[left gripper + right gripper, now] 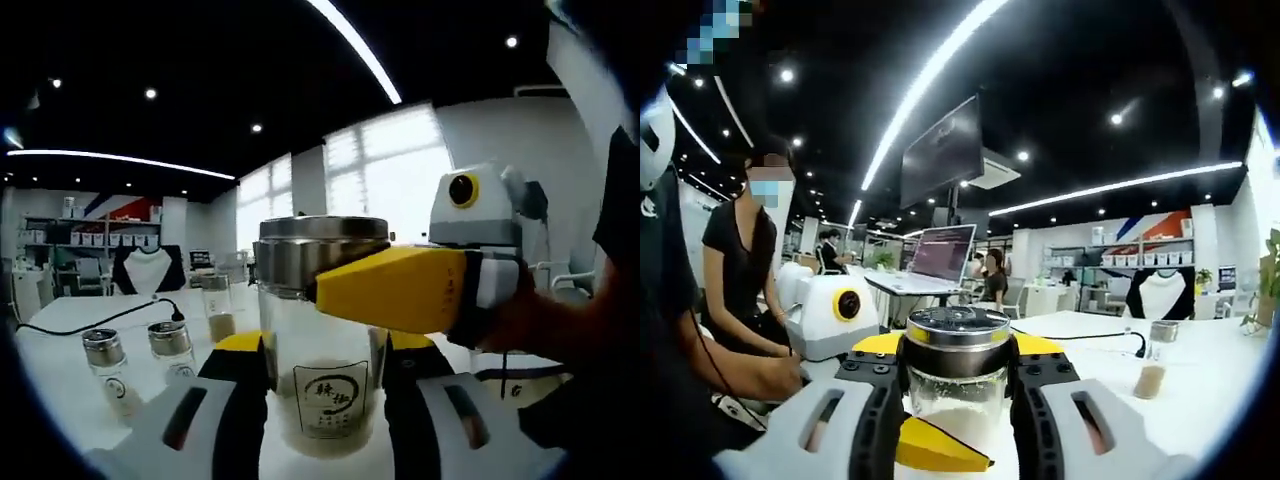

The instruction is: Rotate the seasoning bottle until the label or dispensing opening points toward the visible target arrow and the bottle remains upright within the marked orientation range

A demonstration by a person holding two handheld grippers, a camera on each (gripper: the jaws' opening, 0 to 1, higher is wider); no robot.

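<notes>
An upright glass seasoning bottle (325, 385) with a steel lid (320, 245) and a white label with black characters facing me stands on the white table (60, 370). My left gripper (325, 350) is shut on its glass body, one jaw on each side. The right gripper (390, 290) reaches in from the right, its yellow jaw pressed against the lid. In the right gripper view, my right gripper (958, 352) is shut around the steel lid (957, 335), with pale powder showing in the bottle (957, 400) below. The left gripper's yellow jaw tip (940, 450) sits low in front.
Three small steel-capped bottles (105, 360), (170, 345), (218, 305) stand to the left on the table, beside a black cable (100, 320). Another small bottle (1155, 365) stands at the right. A seated person (740, 270) and a laptop (940, 255) are behind.
</notes>
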